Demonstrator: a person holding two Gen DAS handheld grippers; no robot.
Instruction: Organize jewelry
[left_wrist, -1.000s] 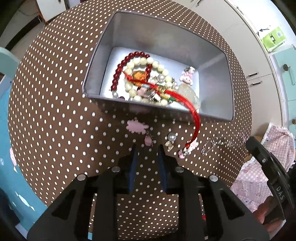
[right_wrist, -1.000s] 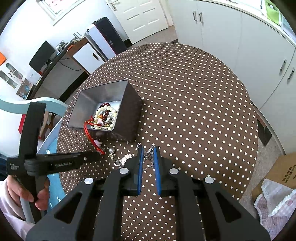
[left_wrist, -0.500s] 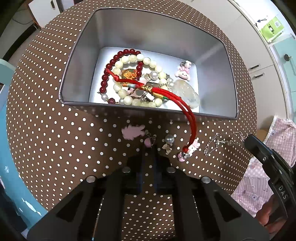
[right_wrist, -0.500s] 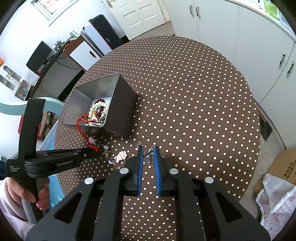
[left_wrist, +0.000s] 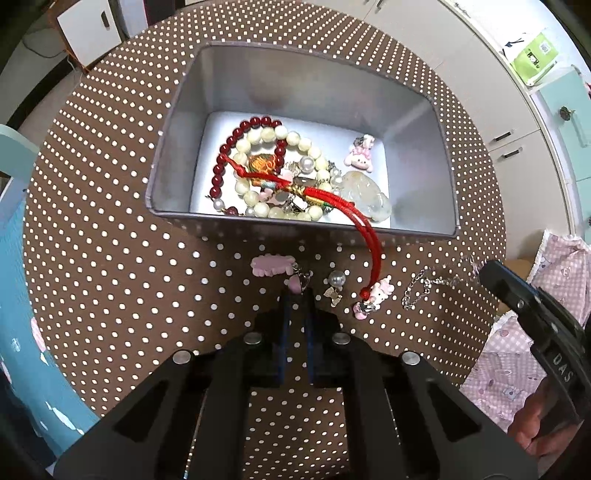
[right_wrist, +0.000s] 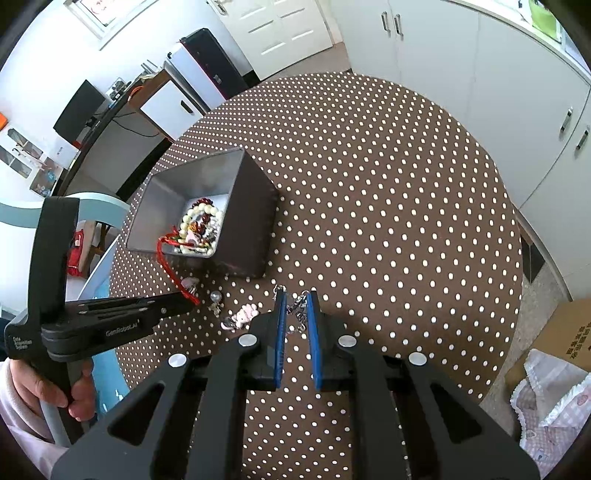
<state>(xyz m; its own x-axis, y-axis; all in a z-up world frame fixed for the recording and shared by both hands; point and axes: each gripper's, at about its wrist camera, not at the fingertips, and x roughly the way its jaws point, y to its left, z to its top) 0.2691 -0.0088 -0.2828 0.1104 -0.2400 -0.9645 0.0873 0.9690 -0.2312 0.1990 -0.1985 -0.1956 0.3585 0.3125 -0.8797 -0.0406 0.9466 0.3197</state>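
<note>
A grey metal box (left_wrist: 447, 173) on the dotted table holds bead bracelets (left_wrist: 266, 147), a pale stone pendant (left_wrist: 365, 192) and a pink charm (left_wrist: 360, 155). A red cord (left_wrist: 373, 243) hangs over its near rim down to a pink charm (left_wrist: 375, 297) on the table. My left gripper (left_wrist: 297, 291) is nearly shut around a small pink earring (left_wrist: 295, 282) on the cloth. A pearl earring (left_wrist: 337, 278) and a pink cloud clip (left_wrist: 271, 265) lie beside it. My right gripper (right_wrist: 295, 297) is narrowly open around a silver chain (right_wrist: 300, 308), which also shows in the left wrist view (left_wrist: 424, 286).
The round table (right_wrist: 388, 192) with brown dotted cloth stands by white cabinets (right_wrist: 498, 85). A light blue chair (left_wrist: 22, 314) is at its left edge. Pink checked cloth (left_wrist: 546, 321) and a cardboard box (right_wrist: 565, 332) lie beyond the right edge.
My left gripper has narrowed from open to nearly shut around the small pink earring and moved closer to the box. My right gripper stays over the silver chain.
</note>
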